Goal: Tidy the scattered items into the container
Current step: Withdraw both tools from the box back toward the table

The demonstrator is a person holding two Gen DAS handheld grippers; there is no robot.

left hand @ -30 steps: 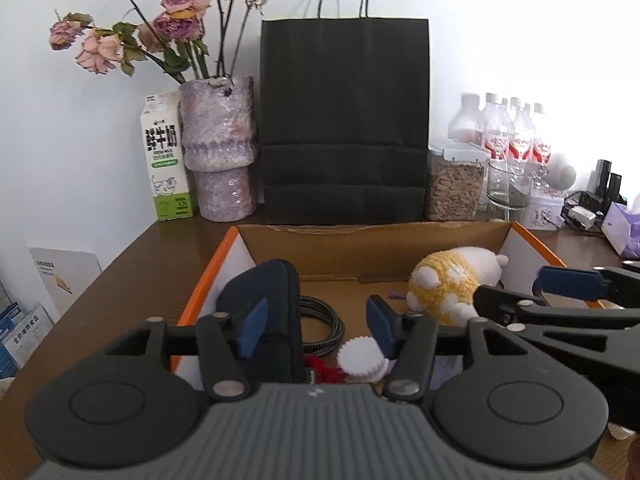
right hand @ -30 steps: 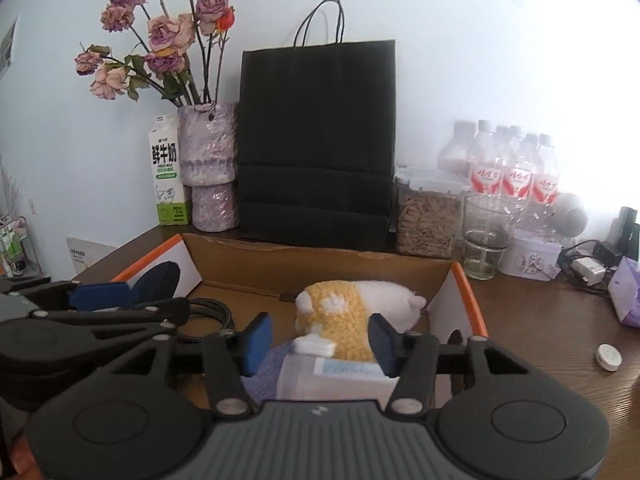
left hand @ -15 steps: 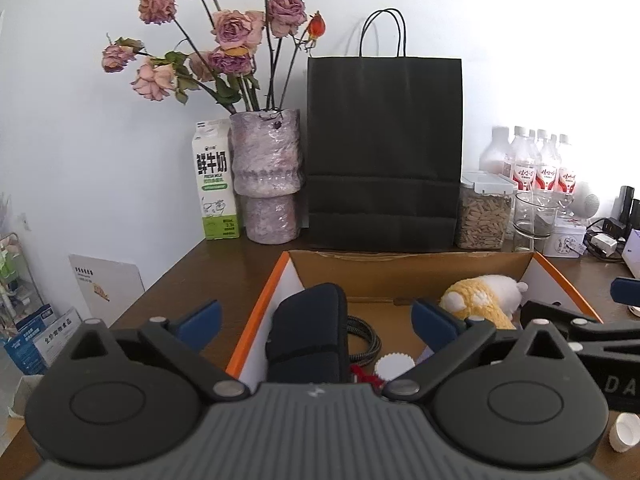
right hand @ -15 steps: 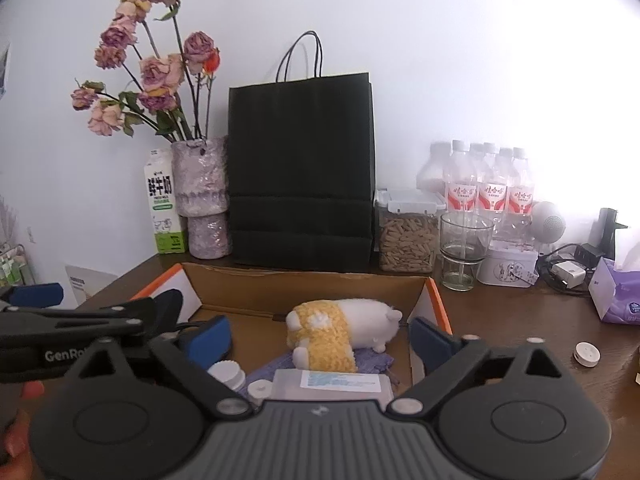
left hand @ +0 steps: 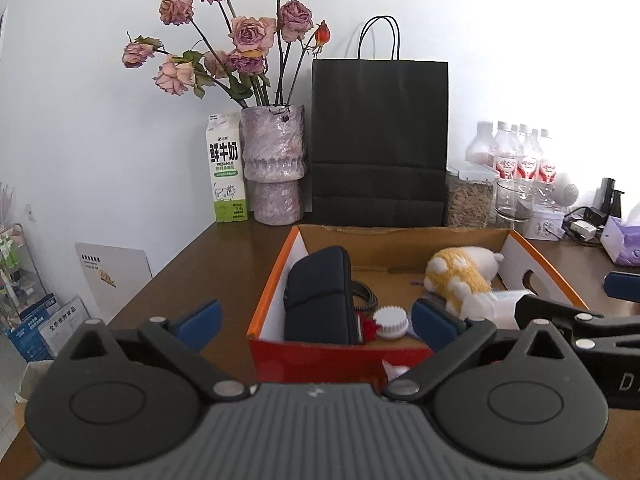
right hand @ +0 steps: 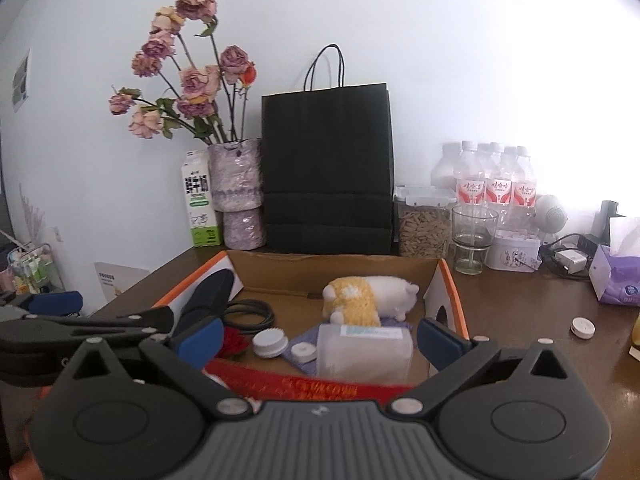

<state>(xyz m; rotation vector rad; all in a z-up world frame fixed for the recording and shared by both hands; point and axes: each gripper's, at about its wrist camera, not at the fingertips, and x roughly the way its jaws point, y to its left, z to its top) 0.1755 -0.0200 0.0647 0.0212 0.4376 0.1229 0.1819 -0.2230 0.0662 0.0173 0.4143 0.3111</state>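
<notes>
A cardboard box with orange edges and a red front wall sits on a brown wooden table, seen from 2 cameras just in front of it. The left gripper hangs before the box's front left corner with its blue-padded jaws spread wide and nothing between them. The right gripper hangs before the box's front right part, jaws likewise spread wide and holding nothing. Inside the box, a dark zipped case leans against the left wall, with a coiled black cable beside it. A yellow and white plush toy lies toward the back right. Near the front wall lie a round white cap, a smaller white disc, a frosted plastic jar on its side and a purple cloth under it. Another white disc lies on the table, well to the right of the box. Behind the box stand a black paper bag, a vase of dried roses and a milk carton.
</notes>
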